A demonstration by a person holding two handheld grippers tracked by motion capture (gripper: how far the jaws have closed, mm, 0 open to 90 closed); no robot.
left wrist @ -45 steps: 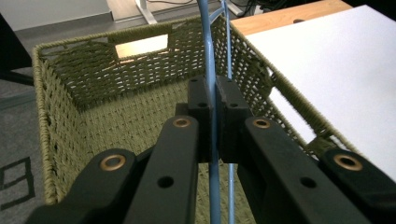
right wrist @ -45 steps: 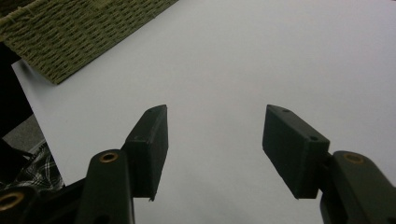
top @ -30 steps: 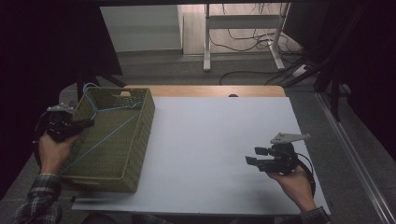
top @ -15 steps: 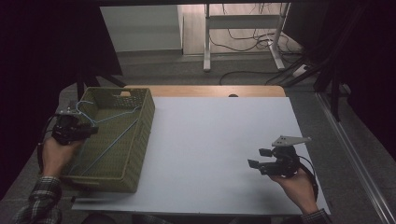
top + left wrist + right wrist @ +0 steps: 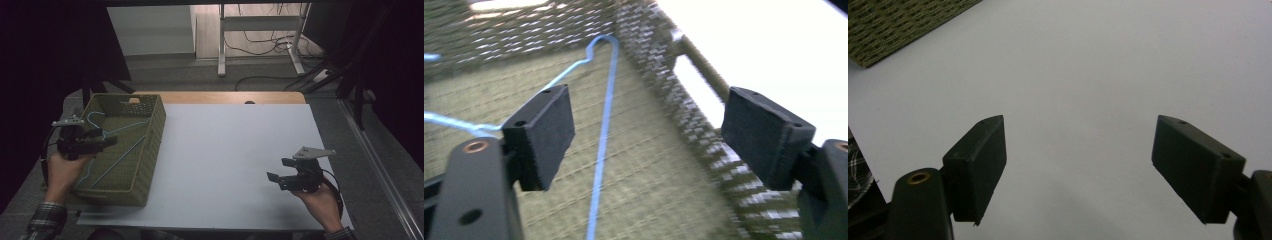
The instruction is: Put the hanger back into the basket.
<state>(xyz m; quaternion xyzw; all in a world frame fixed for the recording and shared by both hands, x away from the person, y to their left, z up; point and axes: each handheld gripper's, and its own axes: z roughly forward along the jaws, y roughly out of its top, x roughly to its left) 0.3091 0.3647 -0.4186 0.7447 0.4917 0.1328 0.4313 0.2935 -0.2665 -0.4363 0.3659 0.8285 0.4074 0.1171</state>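
Note:
An olive woven basket (image 5: 150, 150) stands at the table's left side with a blue wire hanger (image 5: 125, 155) lying inside it. My left gripper (image 5: 105, 141) hovers over the basket's left part, open, its jaws pointing right. In the left gripper view the left gripper (image 5: 649, 115) has wide-apart jaws with nothing between them; the hanger (image 5: 604, 125) runs below them on the basket floor, its hook towards the far wall. My right gripper (image 5: 279, 169) is held low over the white table at the near right, open. In the right gripper view the right gripper (image 5: 1080, 135) is empty.
The white table top (image 5: 225, 145) stretches between the basket and the right gripper. A handle slot (image 5: 699, 85) opens in the basket wall. A corner of the basket (image 5: 898, 25) shows far off in the right gripper view. A table frame and cables (image 5: 260, 45) stand on the floor beyond.
The left gripper has shifted right and nearer over the basket, and the hanger now lies lower inside it. The right gripper has drifted slightly nearer.

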